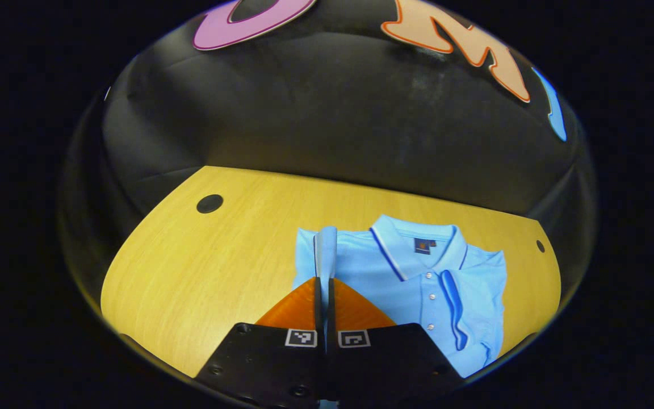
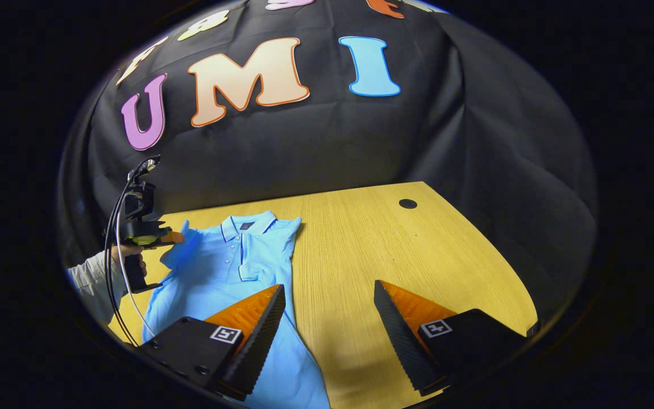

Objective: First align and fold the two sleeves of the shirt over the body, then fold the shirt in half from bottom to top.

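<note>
A light blue polo shirt (image 1: pixel 418 284) lies collar-up on the wooden table (image 1: pixel 191 272). One sleeve (image 1: pixel 453 307) is folded over its body beside the button placket. My left gripper (image 1: pixel 325 281) is shut on the other sleeve (image 1: pixel 325 247), whose fabric stands up between the fingers. In the right gripper view the shirt (image 2: pixel 230 267) lies at the left, and the left gripper (image 2: pixel 175 237), held by a hand (image 2: pixel 128 253), lifts that sleeve (image 2: pixel 182 247) off the table. My right gripper (image 2: pixel 330 335) is open, one finger over the shirt's lower body, the other over bare wood.
The table (image 2: pixel 418 255) has round cable holes (image 1: pixel 209 203) (image 2: pixel 407 203) near its far corners. Black cloth walls stand close behind it. A cable (image 2: pixel 120 272) hangs from the left gripper near the table's edge. Bare wood lies on both sides of the shirt.
</note>
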`<state>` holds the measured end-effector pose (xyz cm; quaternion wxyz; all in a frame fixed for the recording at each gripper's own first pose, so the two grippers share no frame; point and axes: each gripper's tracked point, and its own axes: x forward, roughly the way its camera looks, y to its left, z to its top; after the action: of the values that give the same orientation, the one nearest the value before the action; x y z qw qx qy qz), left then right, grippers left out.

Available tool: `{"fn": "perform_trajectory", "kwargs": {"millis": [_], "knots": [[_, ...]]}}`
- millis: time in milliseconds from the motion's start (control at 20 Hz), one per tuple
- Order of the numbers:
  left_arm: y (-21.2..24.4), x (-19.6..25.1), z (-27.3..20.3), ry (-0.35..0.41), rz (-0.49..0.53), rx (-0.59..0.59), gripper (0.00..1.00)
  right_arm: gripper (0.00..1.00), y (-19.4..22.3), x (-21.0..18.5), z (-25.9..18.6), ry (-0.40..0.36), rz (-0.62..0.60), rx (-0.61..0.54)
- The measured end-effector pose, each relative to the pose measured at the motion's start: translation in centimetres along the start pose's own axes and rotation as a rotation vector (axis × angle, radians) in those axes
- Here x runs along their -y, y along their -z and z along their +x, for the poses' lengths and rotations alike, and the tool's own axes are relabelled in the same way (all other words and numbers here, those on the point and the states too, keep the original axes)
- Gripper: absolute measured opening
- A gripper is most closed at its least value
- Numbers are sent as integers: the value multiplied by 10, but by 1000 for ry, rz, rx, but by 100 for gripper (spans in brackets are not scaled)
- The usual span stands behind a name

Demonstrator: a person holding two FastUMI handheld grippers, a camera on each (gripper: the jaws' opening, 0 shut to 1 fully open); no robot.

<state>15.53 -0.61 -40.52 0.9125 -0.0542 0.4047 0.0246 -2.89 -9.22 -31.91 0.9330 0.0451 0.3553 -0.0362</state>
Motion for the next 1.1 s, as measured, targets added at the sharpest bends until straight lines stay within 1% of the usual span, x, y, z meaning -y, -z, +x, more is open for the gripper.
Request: {"fn": "perform_trajectory", "kwargs": {"millis": [200,300,400,450,600,650,750,850,950,1100], "knots": [[14,37,-1,30,44,-10,0,98,-2,13,5,-23,3,1],[21,44,0,17,50,-18,0,98,-4,19,8,-37,11,-2],[27,54,-3,30,29,-28,0,98,-7,22,11,-57,13,-1],[30,63,-7,68,8,-39,14,98,-8,22,12,-68,10,6],[24,57,-32,56,12,10,98,98,-12,15,14,-119,-5,19],[21,54,-41,54,17,34,95,98,-13,12,15,-137,-9,24],[18,47,-68,52,35,73,97,98,-11,0,15,-179,-16,28],[18,36,-98,52,44,107,96,98,-8,-14,12,-224,-34,34],[23,23,-127,51,36,130,96,98,0,-25,6,-246,-60,33],[43,-1,-168,43,49,139,96,98,9,-40,-14,-265,-53,50]]}}
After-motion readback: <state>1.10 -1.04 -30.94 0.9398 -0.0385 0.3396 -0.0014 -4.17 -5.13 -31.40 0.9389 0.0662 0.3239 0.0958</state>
